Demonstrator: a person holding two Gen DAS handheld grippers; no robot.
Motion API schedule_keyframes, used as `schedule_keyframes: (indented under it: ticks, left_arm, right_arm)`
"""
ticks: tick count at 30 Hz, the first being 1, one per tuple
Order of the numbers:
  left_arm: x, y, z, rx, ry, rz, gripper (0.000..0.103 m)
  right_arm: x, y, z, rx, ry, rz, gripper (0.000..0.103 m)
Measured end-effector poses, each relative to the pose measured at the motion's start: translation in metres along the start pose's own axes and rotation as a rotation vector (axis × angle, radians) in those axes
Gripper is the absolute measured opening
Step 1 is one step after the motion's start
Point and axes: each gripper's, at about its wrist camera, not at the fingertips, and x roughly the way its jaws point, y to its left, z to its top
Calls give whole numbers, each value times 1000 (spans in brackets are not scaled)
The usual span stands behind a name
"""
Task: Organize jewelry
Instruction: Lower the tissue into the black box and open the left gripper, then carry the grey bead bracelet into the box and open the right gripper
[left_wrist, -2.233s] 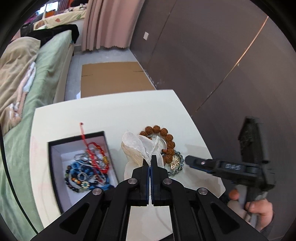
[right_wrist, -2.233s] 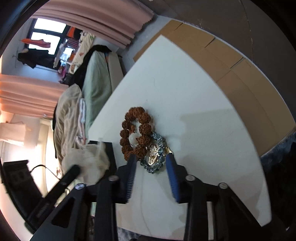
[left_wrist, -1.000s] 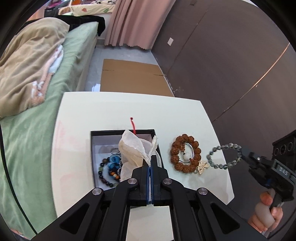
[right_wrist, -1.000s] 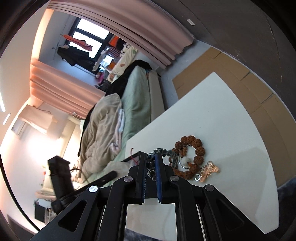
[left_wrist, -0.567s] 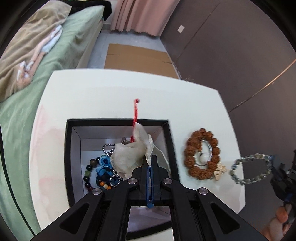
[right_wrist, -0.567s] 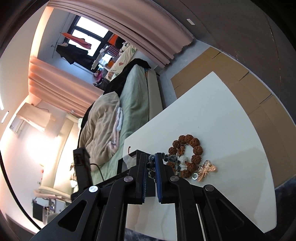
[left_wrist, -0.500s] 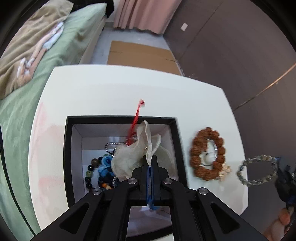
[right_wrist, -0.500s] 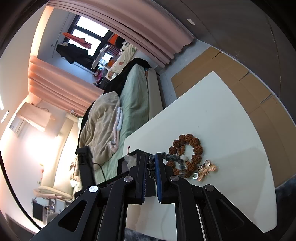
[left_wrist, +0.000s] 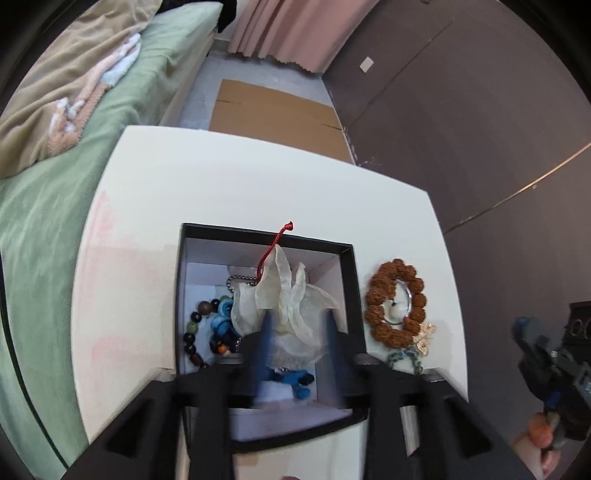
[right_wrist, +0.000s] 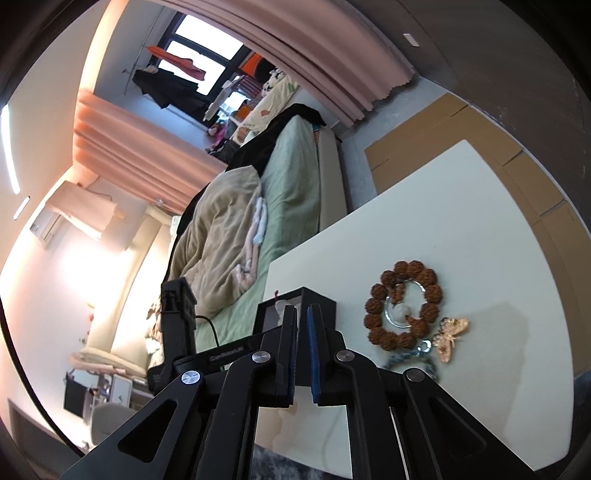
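The left gripper (left_wrist: 297, 341) is opening, its 2 fingers astride the white pouch (left_wrist: 284, 299) inside the black box (left_wrist: 354, 295) at lower centre. The right gripper (right_wrist: 302, 354) is closed; whether it grips anything, I cannot tell.

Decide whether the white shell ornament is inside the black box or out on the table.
Inside. The shell ornament sits within the box walls, on top of the beads, between the opening left tongs.
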Motion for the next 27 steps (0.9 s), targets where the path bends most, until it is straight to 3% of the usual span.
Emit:
schedule_keyframes:
  ticks: [1,2,6,12,16,24,26,27]
  left_arm:
    - [-5,0,0,-6,-17,-11,75]
    - [-12,2,0,-11,-38,-41,79]
    - [-31,5,1,-21,-68,-55,79]
    - [-53,7,-2,-14,-106,-70,79]
    - [-62,11,-4,-12,-119,-77,79]
    - [-83,27,-16,-18,-150,-83,79]
    - [-87,31,-19,-18,-162,-86,79]
    - [-89,31,-21,-16,-165,-86,79]
  right_arm:
    - [2,2,0,-10,5,-15,8]
    - [4,3,-1,-21,14,-44,8]
    - [20,-10,-4,-13,99,-227,9]
    - [44,-39,-13,31,237,-391,11]
    - [57,-43,-19,10,287,-459,36]
    - [74,-32,-31,-107,345,-639,36]
    - [80,-26,-32,-192,377,-714,23]
    - [81,-25,-32,-221,395,-743,11]
